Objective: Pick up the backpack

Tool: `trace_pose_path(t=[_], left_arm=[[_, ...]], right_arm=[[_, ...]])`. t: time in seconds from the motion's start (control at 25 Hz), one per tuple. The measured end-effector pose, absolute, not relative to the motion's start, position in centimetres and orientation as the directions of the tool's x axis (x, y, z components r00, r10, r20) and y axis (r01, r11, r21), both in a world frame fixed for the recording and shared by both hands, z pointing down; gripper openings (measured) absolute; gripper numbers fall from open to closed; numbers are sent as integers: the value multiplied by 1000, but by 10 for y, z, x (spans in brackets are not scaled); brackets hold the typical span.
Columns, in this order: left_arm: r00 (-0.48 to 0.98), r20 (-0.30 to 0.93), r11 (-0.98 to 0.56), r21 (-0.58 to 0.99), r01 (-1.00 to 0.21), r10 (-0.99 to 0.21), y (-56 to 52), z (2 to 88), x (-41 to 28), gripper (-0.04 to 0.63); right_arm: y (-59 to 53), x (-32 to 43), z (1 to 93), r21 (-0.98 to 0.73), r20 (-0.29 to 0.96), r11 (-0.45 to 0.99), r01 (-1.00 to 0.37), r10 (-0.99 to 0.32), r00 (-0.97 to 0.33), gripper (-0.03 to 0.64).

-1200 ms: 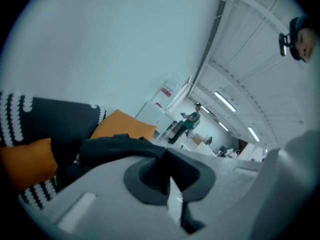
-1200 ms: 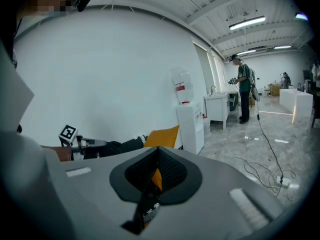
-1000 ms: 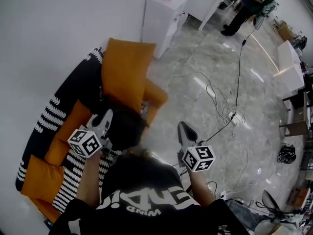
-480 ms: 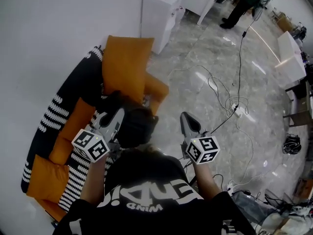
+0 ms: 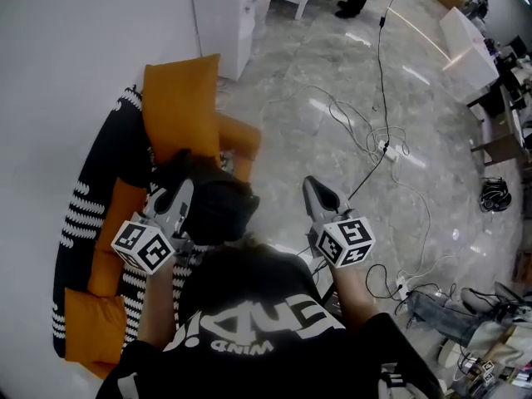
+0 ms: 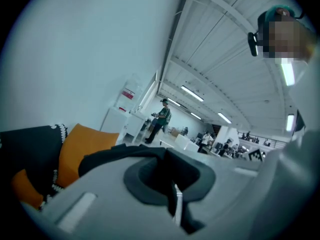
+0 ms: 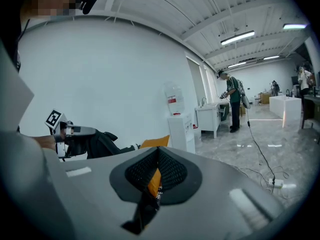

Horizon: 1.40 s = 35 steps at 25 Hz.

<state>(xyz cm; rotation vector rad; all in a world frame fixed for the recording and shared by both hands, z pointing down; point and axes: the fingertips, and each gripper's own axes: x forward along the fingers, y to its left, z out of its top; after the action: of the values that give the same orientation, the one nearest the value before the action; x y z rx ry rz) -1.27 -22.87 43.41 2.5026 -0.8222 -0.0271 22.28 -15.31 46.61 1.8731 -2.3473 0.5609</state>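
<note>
The black backpack point(image 5: 212, 210) hangs in front of the person, by the front edge of the black-and-white sofa point(image 5: 91, 198). My left gripper point(image 5: 179, 198) is shut on black fabric at its top; in the left gripper view that fabric point(image 6: 120, 156) lies across the closed jaws of the left gripper point(image 6: 167, 176). My right gripper point(image 5: 318, 196) is held over the floor to the right of the bag, apart from it, jaws together with nothing in them. The right gripper view shows the right gripper point(image 7: 157, 171), and further left the backpack point(image 7: 102, 143).
Orange cushions point(image 5: 179, 106) lie on the sofa. A white cabinet point(image 5: 224, 11) stands against the wall beyond it. Cables and a power strip point(image 5: 384, 148) trail over the marble floor on the right. A person point(image 7: 232, 101) stands far off near white tables.
The left gripper has kept its hold on the backpack and carried it a little up and off the sofa. The right gripper has moved along beside it, still shut.
</note>
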Motion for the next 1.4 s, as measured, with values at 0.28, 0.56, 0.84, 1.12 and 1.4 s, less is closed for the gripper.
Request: trace_pose_path(t=[0.28, 0.56, 0.84, 1.12, 1.4], left_arm=[[834, 157, -702, 471, -534, -529, -228, 443, -5, 3], [835, 167, -700, 474, -534, -524, -227, 447, -6, 3], [816, 185, -670, 487, -560, -547, -228, 446, -12, 5], [800, 200, -651, 487, -583, -566, -233, 445, -17, 5], [782, 212, -623, 499, -602, -586, -233, 447, -29, 5]], right_arm=[[-146, 225, 470, -251, 285, 175, -952, -926, -246, 0], [-149, 221, 471, -249, 268, 216, -944, -922, -281, 0], [-154, 221, 465, -255, 256, 250, -934, -914, -314, 0], [-160, 220, 470, -262, 267, 262, -929, -905, -331, 0], [-165, 216, 473, -257, 274, 284, -924, -895, -352, 0]])
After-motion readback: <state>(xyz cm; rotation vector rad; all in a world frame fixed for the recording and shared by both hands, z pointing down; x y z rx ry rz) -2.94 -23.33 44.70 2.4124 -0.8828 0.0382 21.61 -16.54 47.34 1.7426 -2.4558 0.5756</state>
